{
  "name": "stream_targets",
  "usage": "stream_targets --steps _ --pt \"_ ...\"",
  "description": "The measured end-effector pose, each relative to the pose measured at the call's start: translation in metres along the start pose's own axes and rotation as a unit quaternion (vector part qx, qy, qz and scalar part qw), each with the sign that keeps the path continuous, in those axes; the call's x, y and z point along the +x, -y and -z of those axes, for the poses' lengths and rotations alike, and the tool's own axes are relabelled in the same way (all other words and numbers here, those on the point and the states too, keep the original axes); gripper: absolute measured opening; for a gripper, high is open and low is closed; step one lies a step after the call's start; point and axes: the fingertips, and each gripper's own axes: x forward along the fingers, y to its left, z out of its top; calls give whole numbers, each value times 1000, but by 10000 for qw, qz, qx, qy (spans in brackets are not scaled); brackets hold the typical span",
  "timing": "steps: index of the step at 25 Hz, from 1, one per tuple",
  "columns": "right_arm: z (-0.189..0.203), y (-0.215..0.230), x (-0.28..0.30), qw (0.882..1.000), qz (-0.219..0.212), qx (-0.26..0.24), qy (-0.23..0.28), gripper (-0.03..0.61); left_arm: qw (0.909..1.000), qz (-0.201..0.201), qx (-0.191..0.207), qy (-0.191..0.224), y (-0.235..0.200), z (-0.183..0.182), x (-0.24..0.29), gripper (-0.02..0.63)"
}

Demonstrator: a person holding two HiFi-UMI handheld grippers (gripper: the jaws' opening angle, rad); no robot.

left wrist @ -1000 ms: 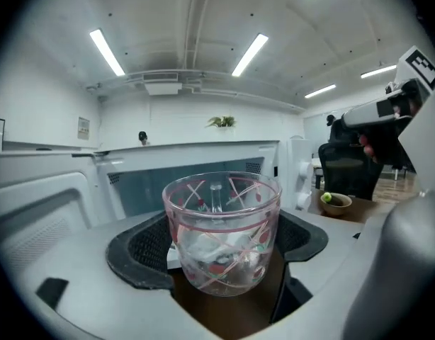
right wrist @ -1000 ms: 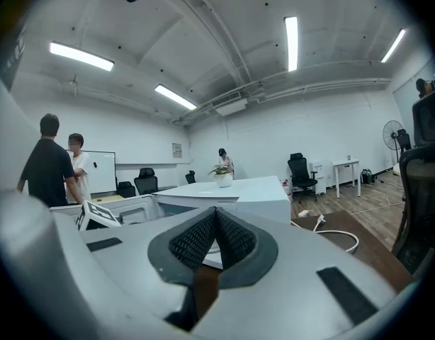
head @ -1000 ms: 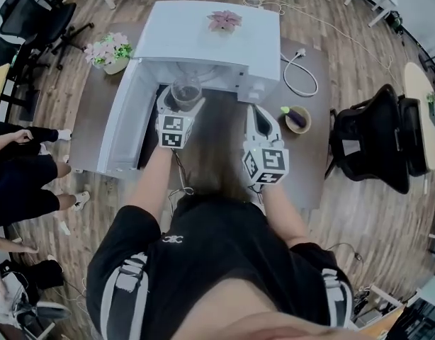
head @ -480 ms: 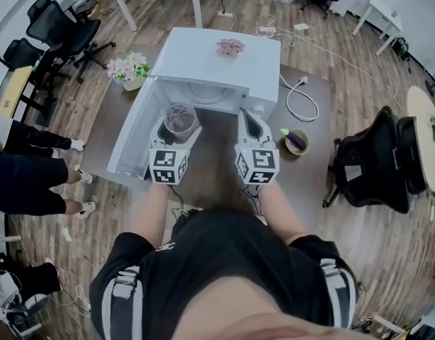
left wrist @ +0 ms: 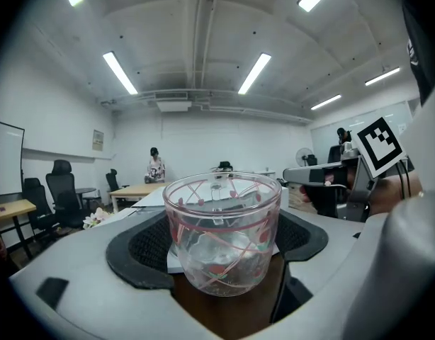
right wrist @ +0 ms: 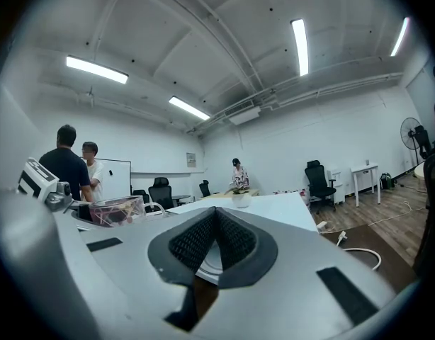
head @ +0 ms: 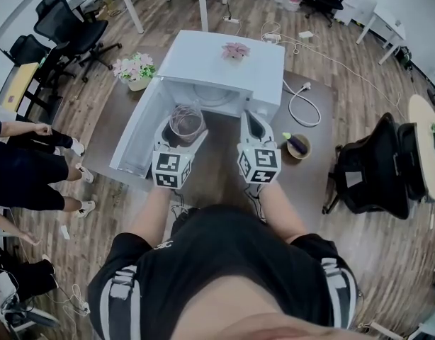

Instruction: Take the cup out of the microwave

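Two hand-held grippers are shown in front of an open microwave point(head: 224, 62) on a brown table point(head: 313, 168). The left gripper point(head: 183, 134) is closed about a clear glass cup point(head: 186, 121) with a red pattern; in the left gripper view the cup point(left wrist: 222, 232) is seen upright between the padded jaws, with the brown table surface below it. The cup is held just outside the oven opening, between the swung-out door point(head: 136, 137) and the right gripper point(head: 249, 119). One second earlier it was still at the mouth of the cavity, so it has been drawn clear towards the person. The right gripper, whose jaws are pressed together on nothing in its own view, has been brought forward and level with the left one. A small bowl point(head: 297, 144) is seen to its right, untouched.
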Motion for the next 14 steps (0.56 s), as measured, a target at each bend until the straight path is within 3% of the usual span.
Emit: stream_targets --steps 14 --pt "1 -1 -15 9999 111 12 -32 0 10000 51 61 -60 6 1 -6 433"
